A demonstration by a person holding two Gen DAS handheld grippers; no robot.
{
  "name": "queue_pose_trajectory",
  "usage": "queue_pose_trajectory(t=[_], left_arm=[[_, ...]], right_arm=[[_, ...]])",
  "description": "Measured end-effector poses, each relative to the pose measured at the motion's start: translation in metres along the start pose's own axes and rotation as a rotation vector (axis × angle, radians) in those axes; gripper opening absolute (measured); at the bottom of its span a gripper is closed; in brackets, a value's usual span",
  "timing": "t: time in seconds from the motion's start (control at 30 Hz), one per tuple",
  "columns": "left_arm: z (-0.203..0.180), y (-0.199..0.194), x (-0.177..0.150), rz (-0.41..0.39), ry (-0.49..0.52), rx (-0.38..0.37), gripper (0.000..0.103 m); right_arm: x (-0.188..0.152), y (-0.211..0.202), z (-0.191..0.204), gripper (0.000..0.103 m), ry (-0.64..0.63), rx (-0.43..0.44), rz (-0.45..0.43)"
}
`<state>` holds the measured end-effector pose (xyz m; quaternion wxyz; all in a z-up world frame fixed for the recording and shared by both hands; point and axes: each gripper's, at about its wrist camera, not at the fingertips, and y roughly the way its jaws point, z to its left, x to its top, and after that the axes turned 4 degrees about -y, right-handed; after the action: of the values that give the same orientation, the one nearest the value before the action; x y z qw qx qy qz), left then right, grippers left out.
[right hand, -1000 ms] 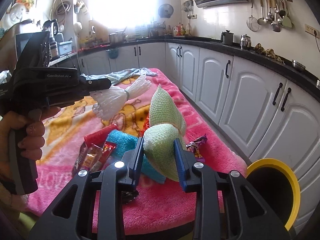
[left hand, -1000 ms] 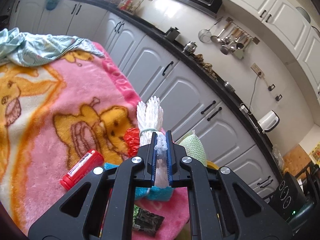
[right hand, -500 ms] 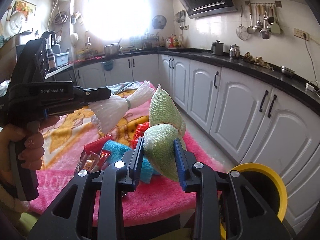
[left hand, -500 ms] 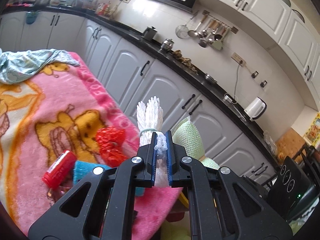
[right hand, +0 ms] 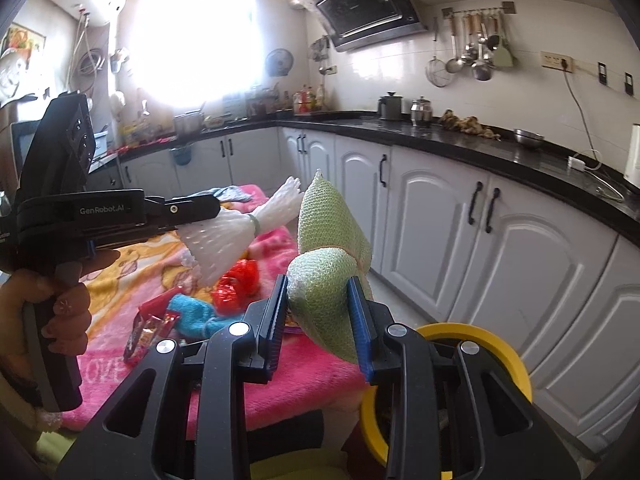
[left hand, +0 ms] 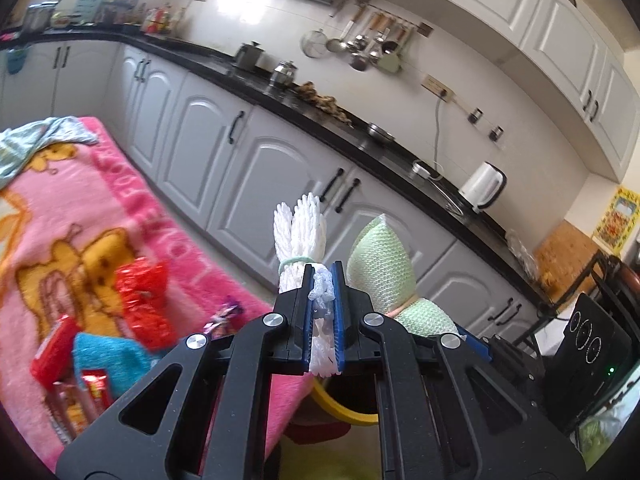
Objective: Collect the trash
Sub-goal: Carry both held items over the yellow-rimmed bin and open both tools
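Now left claw (left hand: 323,312) clamps white foam net (left hand: 300,232) — right claw (right hand: 318,316) grips green foam net (right hand: 328,240).

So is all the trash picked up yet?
Not yet. Nothing is visibly binned. The left gripper holds white foam netting and the right gripper holds green foam netting, near the yellow bin. Red wrappers and a blue cloth remain on the pink blanket.

Right tool (right hand: 318,320) clamps green foam net (right hand: 328,264) beside yellow-rimmed bin (right hand: 516,364); left tool (right hand: 200,210) grips white net (right hand: 236,232).
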<state>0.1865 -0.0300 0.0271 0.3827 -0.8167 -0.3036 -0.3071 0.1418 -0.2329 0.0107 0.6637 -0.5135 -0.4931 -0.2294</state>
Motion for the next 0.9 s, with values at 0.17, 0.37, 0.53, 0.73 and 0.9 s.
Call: queue_pose_trajectory(t=[0.17, 0.37, 0.53, 0.73, 0.9], left_arm=[[-0.027, 0.026, -0.003, 0.033, 0.042, -0.037, 0.004], [-0.060, 0.061, -0.012, 0.074, 0.090, -0.085, 0.004], [-0.076, 0.094, -0.024, 0.125, 0.095, -0.118, 0.004], [-0.084, 0.126, -0.038, 0.175, 0.095, -0.130, 0.004], [-0.081, 0.147, -0.045, 0.211, 0.077, -0.125, 0.004]], right_arm=[[-0.007, -0.009, -0.022, 0.029, 0.036, -0.036, -0.004], [-0.020, -0.017, -0.052, 0.029, 0.092, -0.082, 0.015], [-0.037, -0.016, -0.078, 0.029, 0.148, -0.118, 0.049], [-0.053, -0.011, -0.105, 0.029, 0.214, -0.148, 0.078], [-0.063, -0.004, -0.118, 0.029, 0.251, -0.161, 0.100]])
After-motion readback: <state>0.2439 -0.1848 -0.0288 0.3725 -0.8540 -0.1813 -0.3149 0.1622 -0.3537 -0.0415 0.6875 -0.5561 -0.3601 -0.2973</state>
